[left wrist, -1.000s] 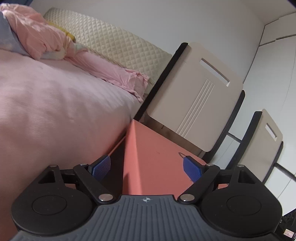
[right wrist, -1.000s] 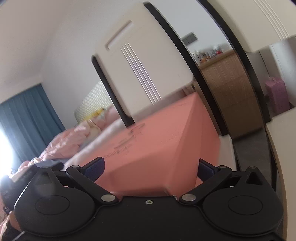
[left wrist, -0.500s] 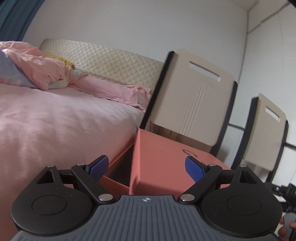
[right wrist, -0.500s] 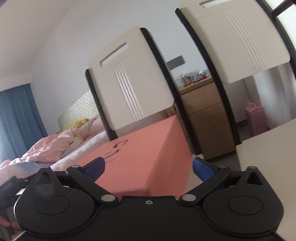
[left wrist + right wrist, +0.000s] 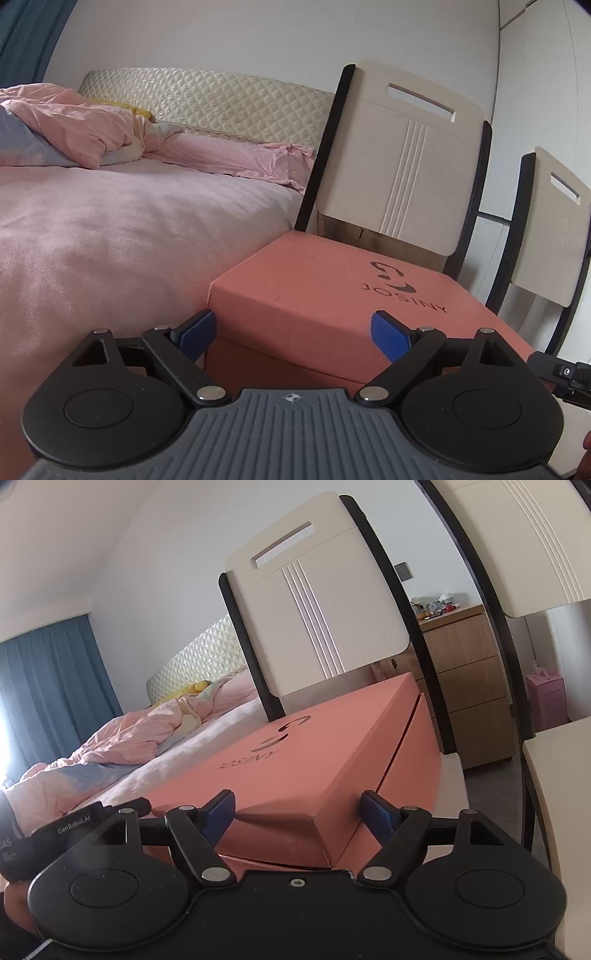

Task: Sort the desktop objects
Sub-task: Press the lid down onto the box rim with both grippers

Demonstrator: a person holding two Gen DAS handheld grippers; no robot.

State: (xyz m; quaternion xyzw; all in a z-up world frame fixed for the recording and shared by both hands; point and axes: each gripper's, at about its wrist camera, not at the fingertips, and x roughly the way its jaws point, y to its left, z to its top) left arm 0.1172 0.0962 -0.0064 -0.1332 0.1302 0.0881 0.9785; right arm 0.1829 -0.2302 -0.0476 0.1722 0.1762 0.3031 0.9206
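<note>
A salmon-pink shoebox (image 5: pixel 314 288) marked JOSINY lies with its lid on, filling the lower middle of both views. My left gripper (image 5: pixel 293 336) straddles one near corner of the lid; its jaws are opening, and the blue pads (image 5: pixel 195 332) stand clear of the cardboard. My right gripper (image 5: pixel 300 816) is at another corner of the shoebox (image 5: pixel 314 760). Its jaws are closing with that corner between them, and I see no firm press from its pads (image 5: pixel 378 816). The left gripper's black body (image 5: pixel 74 823) shows at the left edge of the right wrist view.
Two cream chair backs with black frames (image 5: pixel 399 155) (image 5: pixel 554 229) stand right behind the box. A bed with pink bedding (image 5: pixel 110 221) is to the left. A wooden drawer chest (image 5: pixel 469 686), a pink bag (image 5: pixel 546 698) and a white tabletop (image 5: pixel 561 775) lie to the right.
Both views have rolled level and pulled back from the box. The lid, ajar with a dark gap earlier, now lies flat. The right jaws have narrowed; the left have spread slightly.
</note>
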